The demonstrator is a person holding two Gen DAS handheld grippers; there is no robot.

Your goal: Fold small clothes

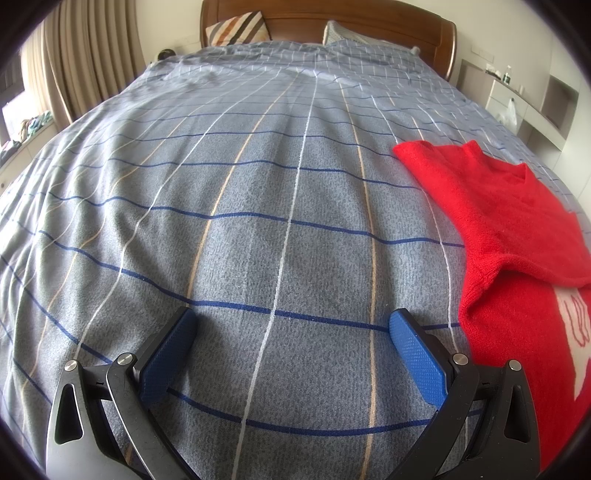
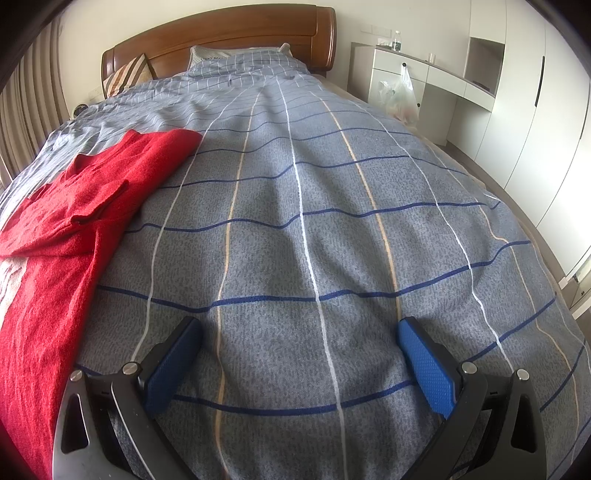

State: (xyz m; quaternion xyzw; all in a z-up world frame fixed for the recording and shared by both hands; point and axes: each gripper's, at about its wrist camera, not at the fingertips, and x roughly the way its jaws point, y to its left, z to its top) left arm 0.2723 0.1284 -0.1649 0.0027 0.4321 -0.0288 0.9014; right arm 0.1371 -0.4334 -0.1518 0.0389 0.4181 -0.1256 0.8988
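Both tools are released and empty: left gripper [image 1: 291, 332] and right gripper [image 2: 299, 339] each have their blue pads spread wide over bare bedspread [image 1: 258, 221], nothing between them. The red sweater [image 1: 517, 240] lies between the two, well down the bed from the headboard [image 1: 332, 22]; it sits at the right margin of the left view and the left margin of the right view [image 2: 74, 221]. The upper part looks already folded across, with a flap edge lying over the body and a white graphic showing below it. Main risks, as I judge them: the knit is soft and fuzzy, so a pinch may catch only the top layer and peel the existing fold open; the quilt is soft and rippled, so pads coming down could grab bedspread along with the hem. Both grippers start off-garment at the frame margins, so alignment on the hem corners is a guess until they re-centre. Uneven lift between the two sides would skew the fold.
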